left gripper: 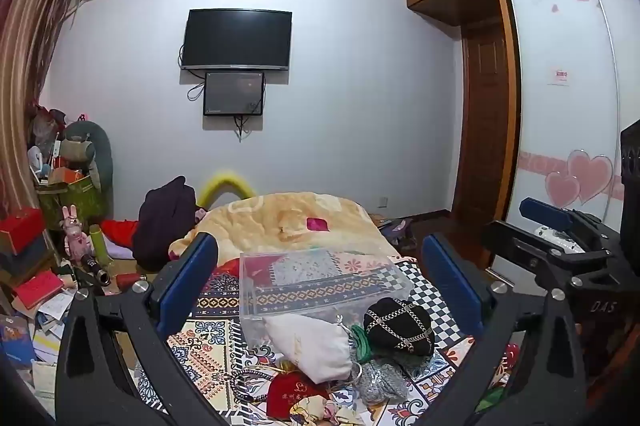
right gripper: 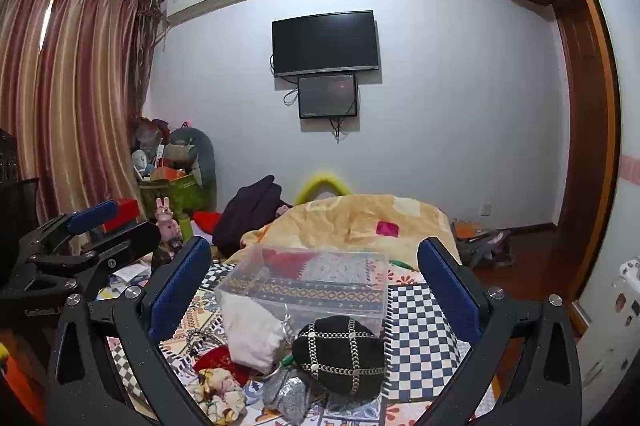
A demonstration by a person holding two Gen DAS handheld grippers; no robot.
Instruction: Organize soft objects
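The left gripper [left gripper: 320, 282] hangs over the bed [left gripper: 208, 342] with its jaws wide apart and nothing between them. Near the front edge of the patterned bedcover lie a red pouch [left gripper: 290, 396], a white pouch [left gripper: 312, 346], a silver pouch [left gripper: 380, 382] and a black studded bag [left gripper: 400, 326], all touching, just before a clear plastic box [left gripper: 320, 282]. The right gripper [right gripper: 314, 284] is also wide and empty.
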